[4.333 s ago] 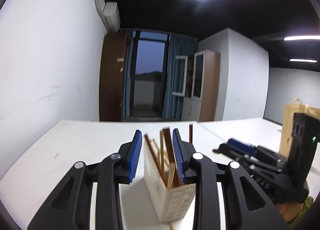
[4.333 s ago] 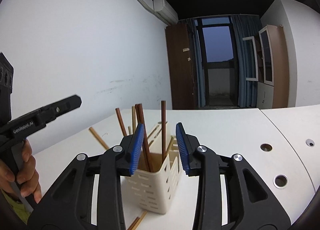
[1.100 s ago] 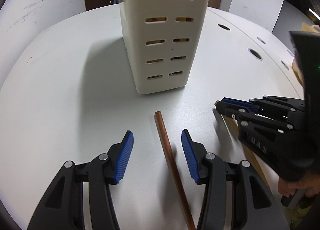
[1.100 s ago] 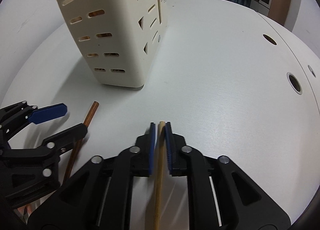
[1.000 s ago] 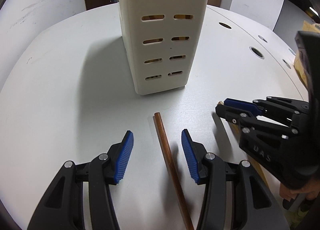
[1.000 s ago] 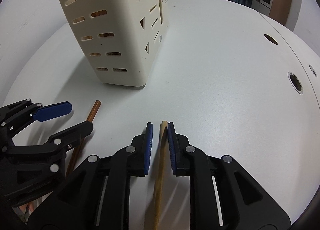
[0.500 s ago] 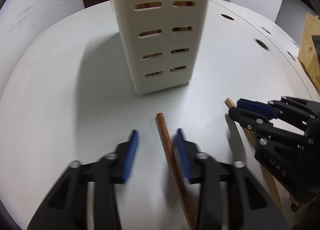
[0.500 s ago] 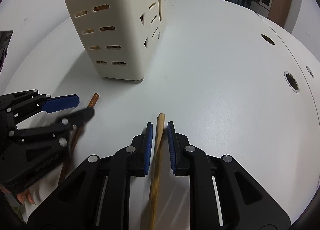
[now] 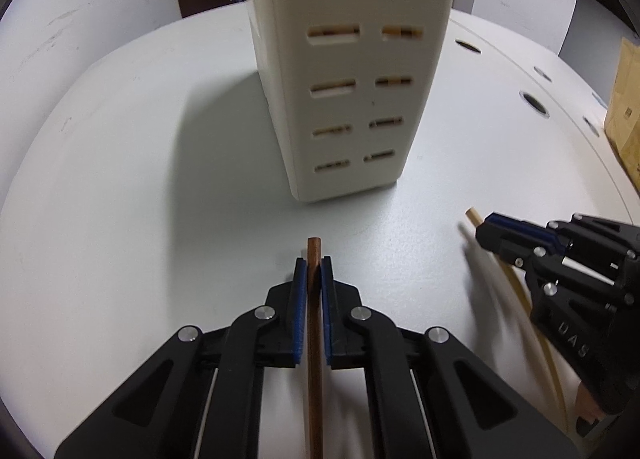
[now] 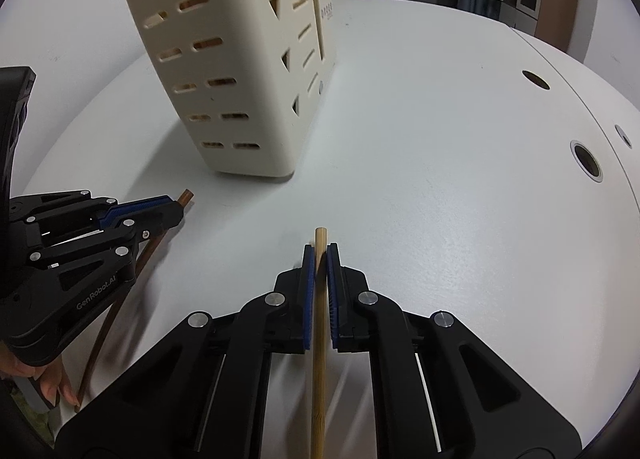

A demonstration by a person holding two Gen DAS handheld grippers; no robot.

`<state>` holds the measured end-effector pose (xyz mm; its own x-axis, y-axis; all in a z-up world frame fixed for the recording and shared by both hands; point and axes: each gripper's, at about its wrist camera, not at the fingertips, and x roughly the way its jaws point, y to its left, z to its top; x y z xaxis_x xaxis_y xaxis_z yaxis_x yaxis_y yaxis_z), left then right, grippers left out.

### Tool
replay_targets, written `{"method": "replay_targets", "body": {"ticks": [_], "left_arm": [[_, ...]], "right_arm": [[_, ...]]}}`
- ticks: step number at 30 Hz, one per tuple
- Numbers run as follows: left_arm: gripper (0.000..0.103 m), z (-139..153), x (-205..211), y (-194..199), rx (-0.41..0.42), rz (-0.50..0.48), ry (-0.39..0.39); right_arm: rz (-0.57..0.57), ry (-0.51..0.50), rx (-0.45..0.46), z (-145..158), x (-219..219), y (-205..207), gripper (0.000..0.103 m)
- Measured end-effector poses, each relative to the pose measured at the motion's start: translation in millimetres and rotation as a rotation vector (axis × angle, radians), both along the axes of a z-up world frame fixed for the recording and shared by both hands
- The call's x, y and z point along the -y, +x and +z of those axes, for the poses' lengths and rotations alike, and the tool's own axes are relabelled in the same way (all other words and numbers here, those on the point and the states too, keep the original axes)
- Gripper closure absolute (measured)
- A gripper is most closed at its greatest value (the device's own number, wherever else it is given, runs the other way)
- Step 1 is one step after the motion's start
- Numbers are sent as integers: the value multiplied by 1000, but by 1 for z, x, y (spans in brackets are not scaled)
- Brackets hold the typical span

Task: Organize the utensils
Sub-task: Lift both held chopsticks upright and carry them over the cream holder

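Note:
A cream slotted utensil holder [image 9: 352,71] stands on the white table, with several chopsticks inside; it also shows in the right wrist view [image 10: 236,71]. My left gripper [image 9: 314,265] is shut on a dark brown chopstick [image 9: 314,339], just in front of the holder. My right gripper [image 10: 320,251] is shut on a light bamboo chopstick [image 10: 319,359], right of the holder's front corner. Each gripper shows in the other's view: the right gripper [image 9: 486,225] and the left gripper [image 10: 176,209]. Both chopsticks point toward the holder.
The white table [image 10: 440,139] has round cable holes [image 10: 586,159] on its right side. A cardboard box [image 9: 624,99] stands at the far right edge. White walls and a dark door lie behind the table.
My left gripper has shut on the brown chopstick, having been open around it. My right gripper has closed again on the bamboo chopstick. Both have moved a little nearer the holder.

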<state>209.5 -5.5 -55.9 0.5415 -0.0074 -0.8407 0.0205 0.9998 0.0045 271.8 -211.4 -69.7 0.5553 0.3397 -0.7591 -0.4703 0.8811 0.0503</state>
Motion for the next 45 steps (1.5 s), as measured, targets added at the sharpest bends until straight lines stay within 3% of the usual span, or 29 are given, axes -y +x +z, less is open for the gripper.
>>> {"method": "replay_targets", "body": {"ticks": [19,31,45], "left_arm": [[96,109,-7,-53,297,-2,-43],[96,153,-3,-73,428,-13,-40],[96,194,-3,-67,553,-12,-56]], "right_arm": [[73,135,157,79,-1,-33,98],[99,190,301,135,3,-44,98],[128,247,405,176,-1,-36,98]]}}
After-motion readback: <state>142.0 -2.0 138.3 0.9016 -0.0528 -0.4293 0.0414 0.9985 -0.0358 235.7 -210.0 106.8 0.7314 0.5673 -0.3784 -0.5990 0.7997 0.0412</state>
